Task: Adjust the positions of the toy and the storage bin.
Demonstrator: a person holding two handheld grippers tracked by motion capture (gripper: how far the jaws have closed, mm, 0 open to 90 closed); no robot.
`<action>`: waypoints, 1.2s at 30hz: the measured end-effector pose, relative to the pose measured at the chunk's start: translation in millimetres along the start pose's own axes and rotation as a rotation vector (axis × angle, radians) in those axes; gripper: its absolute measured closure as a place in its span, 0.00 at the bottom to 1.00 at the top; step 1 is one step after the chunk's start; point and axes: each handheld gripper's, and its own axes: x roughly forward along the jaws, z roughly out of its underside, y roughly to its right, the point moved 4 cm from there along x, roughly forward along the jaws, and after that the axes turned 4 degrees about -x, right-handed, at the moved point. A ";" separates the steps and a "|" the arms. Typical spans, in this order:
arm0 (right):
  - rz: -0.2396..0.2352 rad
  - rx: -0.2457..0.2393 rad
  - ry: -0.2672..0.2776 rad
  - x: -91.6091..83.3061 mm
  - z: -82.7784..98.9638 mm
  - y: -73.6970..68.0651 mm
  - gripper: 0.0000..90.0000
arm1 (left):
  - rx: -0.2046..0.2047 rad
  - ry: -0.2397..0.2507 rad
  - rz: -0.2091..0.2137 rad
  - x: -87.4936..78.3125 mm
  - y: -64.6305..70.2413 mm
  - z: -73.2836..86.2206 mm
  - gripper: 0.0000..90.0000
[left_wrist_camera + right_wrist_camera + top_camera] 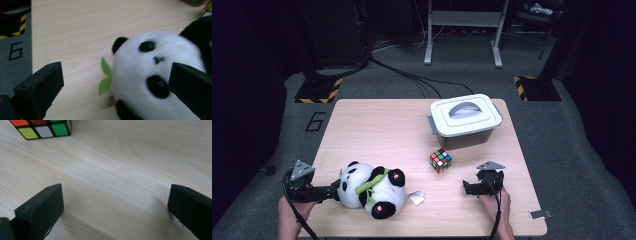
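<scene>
A plush panda (pixel 372 190) lies on its back near the table's front left, with a green bamboo sprig (pixel 371 184) across its chest. My left gripper (pixel 334 190) lies level at the panda's head and points right. In the left gripper view its jaws stand wide, and my left gripper (pixel 116 67) is open with the panda's face (pixel 150 65) ahead; the left jaw is clear of the plush. A colourful puzzle cube (pixel 440 160) sits mid-table. My right gripper (pixel 467 188) rests low to the cube's right front. My right gripper (pixel 115 187) is open over bare wood, the cube (pixel 42 128) beyond.
A grey box with a white handled lid (pixel 465 120) stands at the back right of the wooden table (pixel 382 130). A small white tag (pixel 416 198) lies beside the panda. A small grey item (pixel 539 214) lies at the front right corner. Striped stand bases flank the table's far side.
</scene>
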 end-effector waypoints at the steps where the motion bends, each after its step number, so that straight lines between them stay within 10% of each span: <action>1: 0.005 0.001 -0.001 -0.1 1.1 0.7 0.00 | 0.007 0.007 0.006 -0.7 4.2 -3.3 0.00; 19: 0.024 0.012 0.028 -0.8 5.7 3.6 0.00 | 0.087 -0.018 0.212 17.6 79.7 -27.0 0.00; 36: 0.027 0.014 0.029 -0.6 5.7 3.8 0.00 | 0.184 -0.098 0.096 44.8 101.6 -8.4 0.08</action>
